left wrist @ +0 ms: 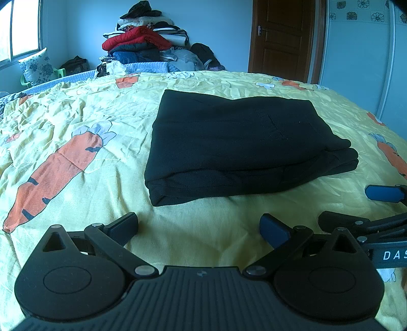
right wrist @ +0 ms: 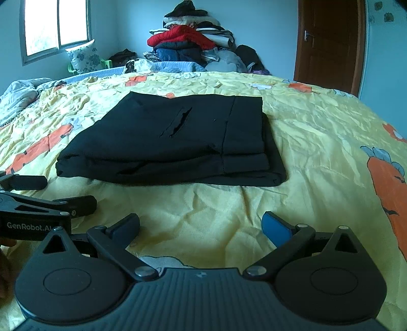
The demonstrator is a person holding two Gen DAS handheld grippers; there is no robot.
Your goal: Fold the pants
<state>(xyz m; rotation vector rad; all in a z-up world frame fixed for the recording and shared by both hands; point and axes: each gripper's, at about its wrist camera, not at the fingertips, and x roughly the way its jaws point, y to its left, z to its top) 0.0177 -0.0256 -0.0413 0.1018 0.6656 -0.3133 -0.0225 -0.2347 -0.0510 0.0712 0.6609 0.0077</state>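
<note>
A pair of black pants (left wrist: 244, 147) lies folded into a thick, layered rectangle near the middle of the bed, a slit pocket showing on the top layer in my right wrist view. They rest flat on a wrinkled yellow bedspread (left wrist: 84, 107) printed with orange carrots. Nothing touches the pants.

My left gripper (left wrist: 199, 228) sits low over the bedspread just in front of the pants, its two fingers spread wide apart with nothing between them. My right gripper (right wrist: 201, 228) is beside it, also spread wide and holding nothing. Each one shows at the edge of the other's view, close together on the near side of the pants.

Beyond the far edge of the bed stands a tall heap of clothes and bedding (left wrist: 145, 38) with a red quilted piece partway up. A floral pillow (right wrist: 85, 57) leans on a green chair under the window (right wrist: 57, 24). A brown wooden door (left wrist: 282, 38) stands shut in the far wall.
</note>
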